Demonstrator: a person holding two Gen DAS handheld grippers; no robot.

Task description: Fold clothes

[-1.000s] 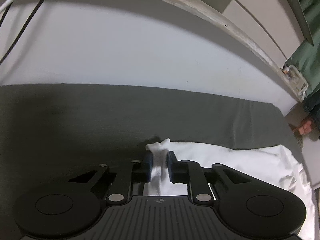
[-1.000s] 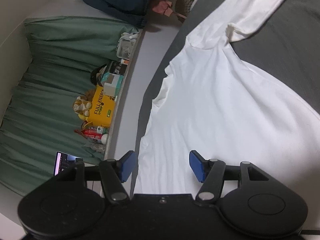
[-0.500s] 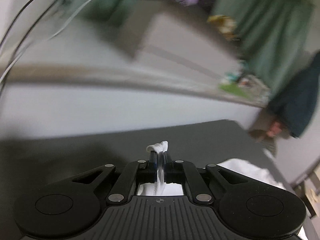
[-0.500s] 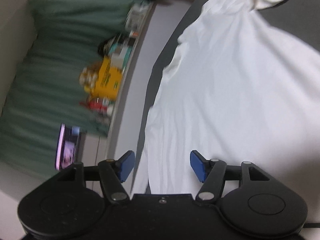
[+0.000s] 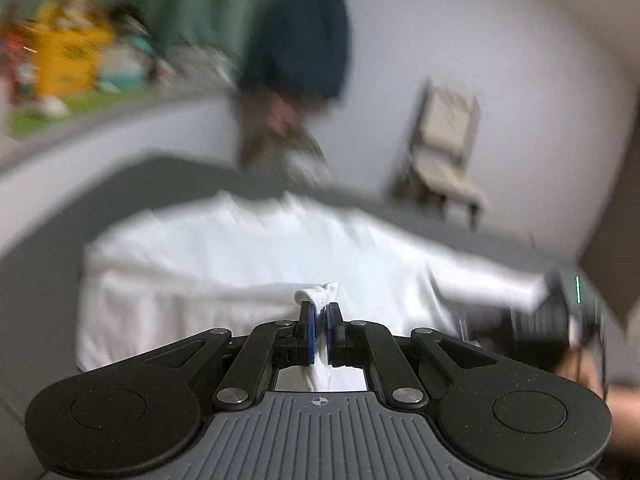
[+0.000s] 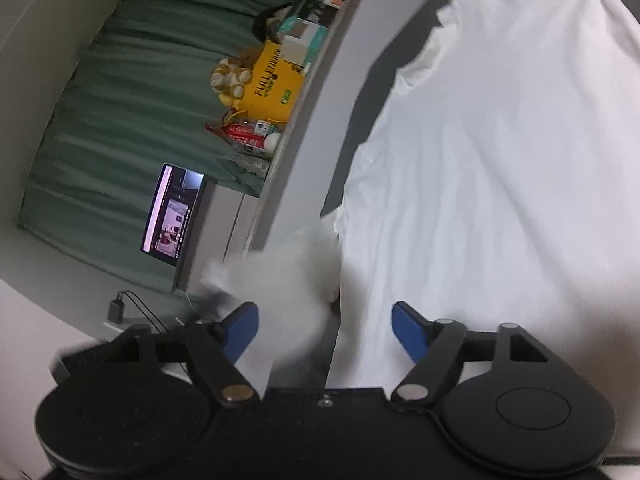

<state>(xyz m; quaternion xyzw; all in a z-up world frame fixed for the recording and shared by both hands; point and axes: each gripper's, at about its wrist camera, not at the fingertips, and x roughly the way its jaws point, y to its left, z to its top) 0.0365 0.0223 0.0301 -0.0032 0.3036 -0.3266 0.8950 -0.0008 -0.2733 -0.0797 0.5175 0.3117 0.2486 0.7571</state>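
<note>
Shirt (image 5: 248,264) lies mostly unfolded on bed (image 5: 60,216): left gripper (image 5: 319,330) clenched on sleeve (image 5: 318,294), right gripper (image 6: 324,330) just opened wider, nothing grasped.

A shirt (image 6: 500,168) is spread on a bed (image 5: 120,184), with a ledge (image 6: 320,92) along the bed's far side in the left view, boxes (image 6: 276,80) lined on it, a curtain (image 6: 132,100) behind them, and a chair (image 5: 444,152) right of the bed.

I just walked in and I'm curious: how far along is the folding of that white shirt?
Early on. Done: the white shirt lies spread on the grey bed. In hand: the left gripper is clamped on a cuff, carrying a sleeve over the body. The right gripper is open, holding nothing. Left: every other fold.
</note>
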